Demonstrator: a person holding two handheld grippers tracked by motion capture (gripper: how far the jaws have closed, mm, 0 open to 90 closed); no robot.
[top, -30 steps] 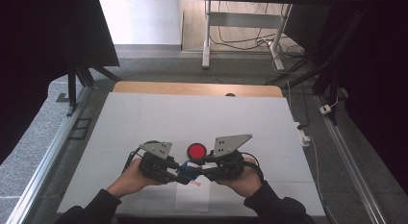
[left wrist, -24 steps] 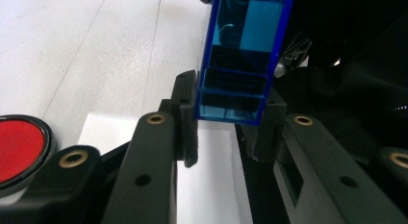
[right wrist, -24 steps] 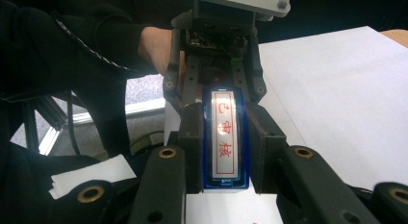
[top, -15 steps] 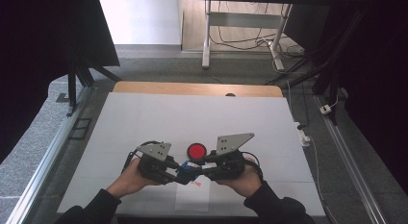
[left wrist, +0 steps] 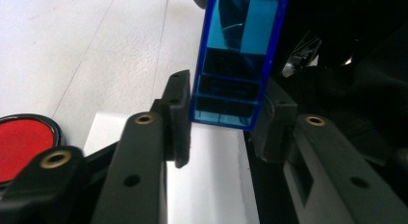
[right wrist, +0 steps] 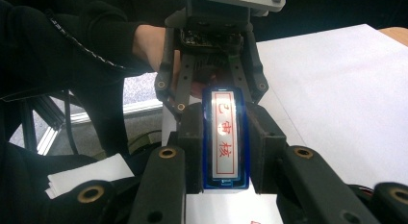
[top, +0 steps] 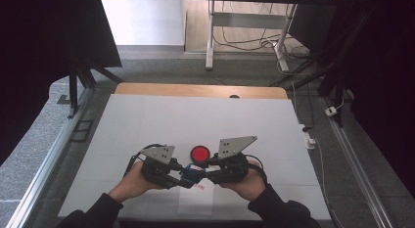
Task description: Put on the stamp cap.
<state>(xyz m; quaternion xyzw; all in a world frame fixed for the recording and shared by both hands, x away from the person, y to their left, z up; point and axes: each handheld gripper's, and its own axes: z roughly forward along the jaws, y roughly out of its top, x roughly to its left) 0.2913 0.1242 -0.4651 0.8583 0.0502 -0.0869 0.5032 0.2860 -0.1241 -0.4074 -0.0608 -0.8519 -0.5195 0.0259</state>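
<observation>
Your left gripper [top: 182,175] has just been easing its jaws apart; they now stand slightly off the blue stamp [left wrist: 239,60] between them. Your right gripper [right wrist: 225,149] is clamped on that stamp [right wrist: 225,137], so the handover looks nearly done. The red ink pad [top: 199,153] sits at twelve o'clock of the stamp, white paper [top: 195,201] at six, on a white table [top: 147,120] over grey floor [top: 29,140].
</observation>
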